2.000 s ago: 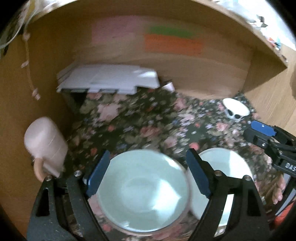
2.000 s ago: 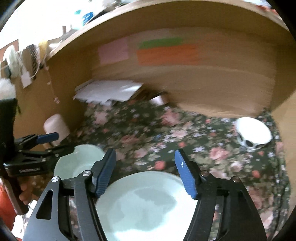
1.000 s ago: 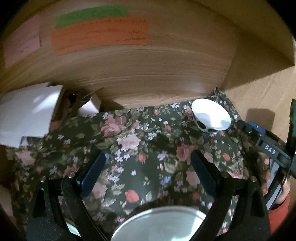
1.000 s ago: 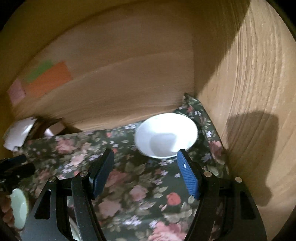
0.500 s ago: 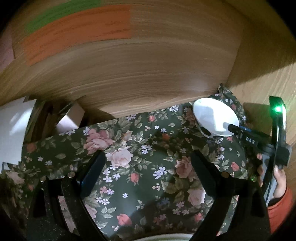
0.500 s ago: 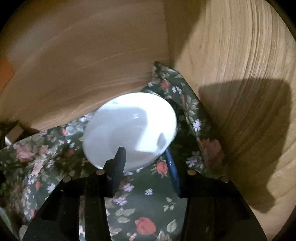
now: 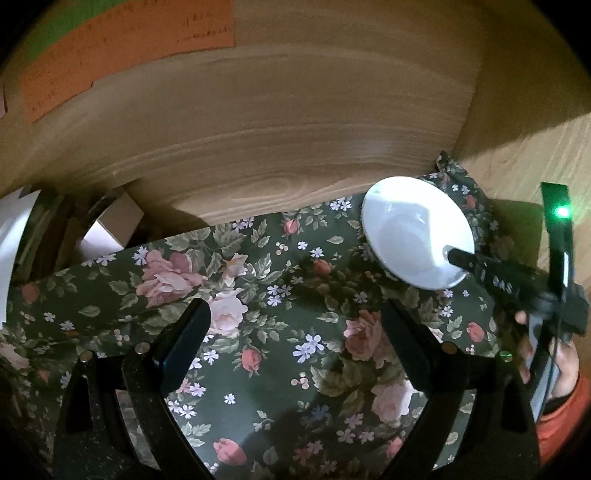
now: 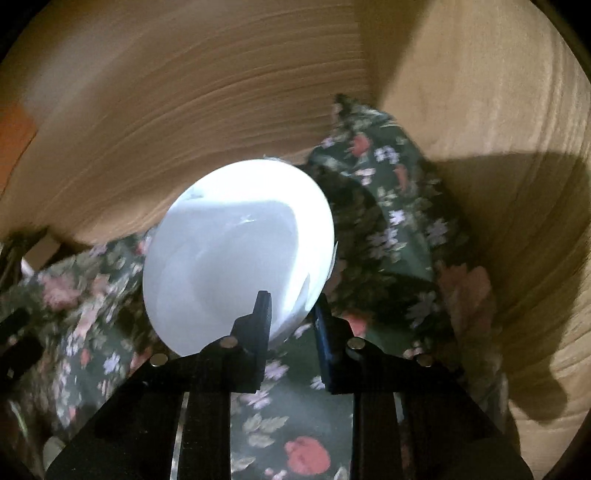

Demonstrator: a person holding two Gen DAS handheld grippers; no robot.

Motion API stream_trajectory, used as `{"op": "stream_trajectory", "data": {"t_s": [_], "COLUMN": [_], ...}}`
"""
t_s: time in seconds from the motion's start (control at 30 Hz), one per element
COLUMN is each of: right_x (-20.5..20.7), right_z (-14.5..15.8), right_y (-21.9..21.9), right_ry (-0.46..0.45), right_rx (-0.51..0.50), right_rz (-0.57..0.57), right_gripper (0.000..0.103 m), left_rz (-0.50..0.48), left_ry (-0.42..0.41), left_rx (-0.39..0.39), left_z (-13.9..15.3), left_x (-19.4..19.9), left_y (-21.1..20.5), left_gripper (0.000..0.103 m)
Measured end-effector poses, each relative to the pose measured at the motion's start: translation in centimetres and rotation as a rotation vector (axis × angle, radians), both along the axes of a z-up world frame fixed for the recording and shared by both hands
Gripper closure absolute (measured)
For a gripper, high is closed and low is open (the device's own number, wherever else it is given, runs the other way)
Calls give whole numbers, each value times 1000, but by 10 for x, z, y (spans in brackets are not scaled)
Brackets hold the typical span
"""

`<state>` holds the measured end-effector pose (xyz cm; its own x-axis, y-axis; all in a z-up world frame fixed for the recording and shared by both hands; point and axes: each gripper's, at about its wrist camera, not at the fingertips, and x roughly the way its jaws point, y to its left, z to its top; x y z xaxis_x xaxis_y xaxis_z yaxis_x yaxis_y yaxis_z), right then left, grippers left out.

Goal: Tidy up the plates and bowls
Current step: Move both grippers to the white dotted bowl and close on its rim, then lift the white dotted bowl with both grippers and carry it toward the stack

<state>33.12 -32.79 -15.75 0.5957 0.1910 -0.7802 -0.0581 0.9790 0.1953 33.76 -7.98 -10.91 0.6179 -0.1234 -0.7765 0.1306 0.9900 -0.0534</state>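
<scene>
The right tool (image 8: 290, 312) is clamped narrowly on the near rim of a white bowl (image 8: 236, 251), one finger inside the bowl and the other outside its wall. The bowl tilts up away from the tool, its open face turned toward the camera, with its far edge close to the wooden back wall (image 8: 184, 92) and the floral cloth (image 8: 388, 229) bunched up behind it in the right rear corner. In the left wrist view, the same right tool (image 7: 456, 256) reaches in from the right edge, its dark tip resting over the bowl's (image 7: 413, 240) lower right rim, a green light showing on its body and a hand (image 7: 561, 365) in an orange sleeve gripping it.

The left tool (image 7: 295, 332) stands wide apart, nothing between its fingers, hovering above the middle of the cloth-covered surface (image 7: 258, 295). The bowl lies well to the right of and beyond this tool, near the corner where the back wall meets the side panel (image 7: 535, 110).

An orange paper sheet (image 7: 129, 59) with a green strip (image 7: 74, 26) above it is stuck high on the back wall at left. A small box (image 7: 107, 229) and something white at the far left edge sit at the cloth's rear left.
</scene>
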Motion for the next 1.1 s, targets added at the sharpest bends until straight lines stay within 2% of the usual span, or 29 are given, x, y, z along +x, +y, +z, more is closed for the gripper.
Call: {"op": "stream_trajectory", "data": {"t_s": [0.3, 0.63, 0.77, 0.9, 1.0, 1.1], "right_x": [-33, -9, -3, 1, 6, 7], "right_z": [14, 10, 2, 4, 3, 3], "right_y": [25, 20, 25, 27, 26, 24], "right_ry": [2, 21, 28, 19, 21, 10], "right_rx": [18, 72, 82, 89, 97, 74], "right_rz": [155, 142, 137, 140, 141, 149], "right_gripper": [83, 81, 72, 68, 68, 68], "left_rz": [60, 87, 70, 83, 95, 102], "left_ry": [54, 87, 113, 128, 142, 195], "left_rx": [17, 54, 41, 22, -14, -82], "left_z": [-17, -33, -40, -43, -43, -48], "left_x": [17, 40, 47, 57, 68, 80], "left_y": [1, -8, -14, -19, -16, -11], "left_gripper": [9, 9, 16, 26, 33, 41]}}
